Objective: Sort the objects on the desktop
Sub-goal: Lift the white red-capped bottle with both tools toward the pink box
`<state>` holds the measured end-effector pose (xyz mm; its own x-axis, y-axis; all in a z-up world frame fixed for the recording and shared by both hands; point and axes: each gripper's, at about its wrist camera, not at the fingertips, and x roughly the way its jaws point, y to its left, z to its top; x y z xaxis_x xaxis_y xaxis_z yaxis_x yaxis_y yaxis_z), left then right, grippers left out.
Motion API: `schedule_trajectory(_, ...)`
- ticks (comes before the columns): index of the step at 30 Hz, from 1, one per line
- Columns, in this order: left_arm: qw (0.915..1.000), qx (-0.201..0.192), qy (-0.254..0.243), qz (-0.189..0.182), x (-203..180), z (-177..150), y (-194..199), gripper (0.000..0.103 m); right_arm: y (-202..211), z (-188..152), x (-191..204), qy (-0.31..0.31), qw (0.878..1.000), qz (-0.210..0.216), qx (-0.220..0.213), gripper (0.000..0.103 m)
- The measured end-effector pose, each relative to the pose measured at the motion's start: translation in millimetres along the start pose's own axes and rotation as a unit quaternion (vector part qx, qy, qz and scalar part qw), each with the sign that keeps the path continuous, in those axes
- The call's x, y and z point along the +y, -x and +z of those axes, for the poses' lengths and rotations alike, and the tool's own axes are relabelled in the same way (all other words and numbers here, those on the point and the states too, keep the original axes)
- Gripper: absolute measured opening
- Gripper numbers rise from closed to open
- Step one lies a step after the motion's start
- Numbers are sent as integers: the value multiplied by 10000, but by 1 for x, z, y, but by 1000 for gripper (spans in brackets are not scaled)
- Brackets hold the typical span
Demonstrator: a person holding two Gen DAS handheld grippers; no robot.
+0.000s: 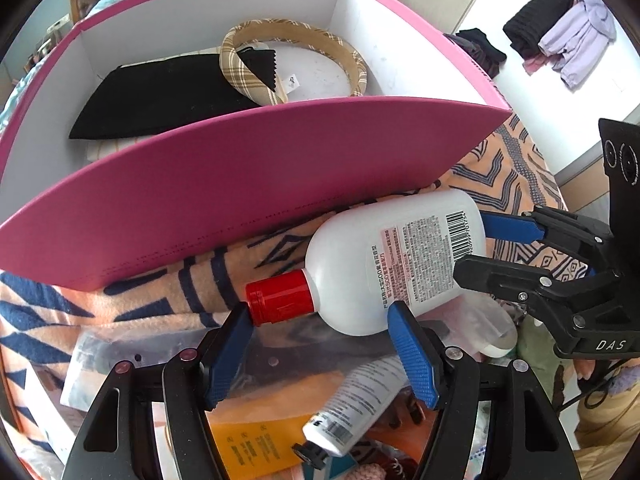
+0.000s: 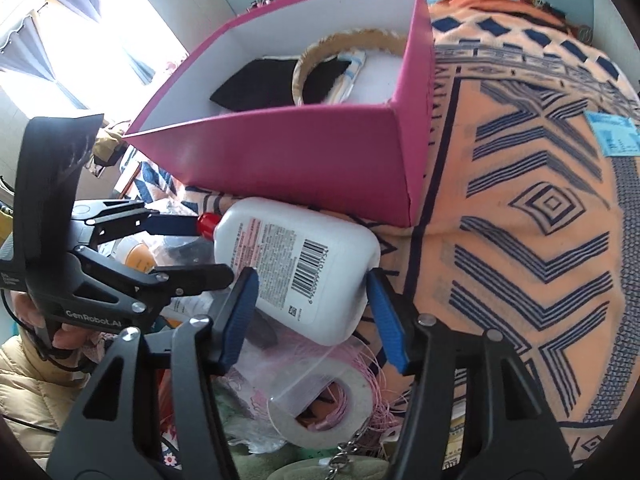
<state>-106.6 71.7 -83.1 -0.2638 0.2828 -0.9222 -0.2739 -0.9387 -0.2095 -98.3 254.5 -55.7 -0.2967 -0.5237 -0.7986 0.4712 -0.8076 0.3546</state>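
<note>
The pink box sits on an orange-and-navy patterned blanket; inside it lie a plaid headband and a black fabric pouch. Just in front of the box, a white lotion bottle with a red cap lies on its side atop clutter: a small white tube and a tape roll. Both grippers grasp the bottle: the left gripper has fingers at the cap and shoulder, and the right gripper has fingers pressing its base.
</note>
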Motion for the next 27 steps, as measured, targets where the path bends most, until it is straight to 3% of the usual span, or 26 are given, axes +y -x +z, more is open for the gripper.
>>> schedule_trajectory(4, 9999, -122, -9, 21, -3, -4, 8, 70, 8, -6, 2, 97, 9998, -79, -168, 54)
schedule_trajectory(27, 9962, -856, -59, 179, -11, -20, 70, 70, 44, -17, 35, 510, 9953, -92, -822, 54)
